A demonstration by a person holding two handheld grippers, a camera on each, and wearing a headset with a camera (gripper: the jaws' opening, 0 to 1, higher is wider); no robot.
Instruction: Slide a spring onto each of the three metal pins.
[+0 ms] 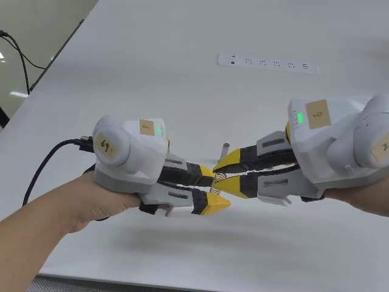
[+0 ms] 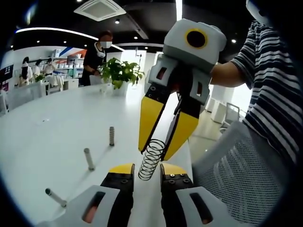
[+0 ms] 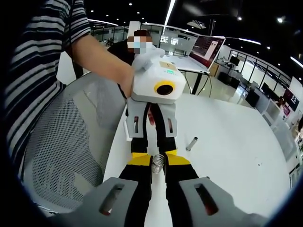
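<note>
Found right gripper [image 2: 156, 150] coming in from top centre of left gripper view, yellow jaws narrowed to a V and pinched on upper end of spring [image 2: 151, 160]. Saw left gripper [image 2: 147, 170] at bottom centre, jaws part open, lower end of spring between the tips with a gap each side. In head view, placed spring mid-frame, off the surface, between the two facing grippers. Counted three metal pins [image 2: 111, 136] [image 2: 89, 159] [image 2: 56, 197] on white table [image 1: 182, 79], left of the jaws. Noted power strip [image 1: 268, 63] at upper right, black cable [image 1: 42, 164] at left. Spotted potted plant [image 2: 120, 71] and person in dark top [image 2: 97, 56] upper left in left gripper view, mesh chair [image 2: 236, 175] lower right.
</note>
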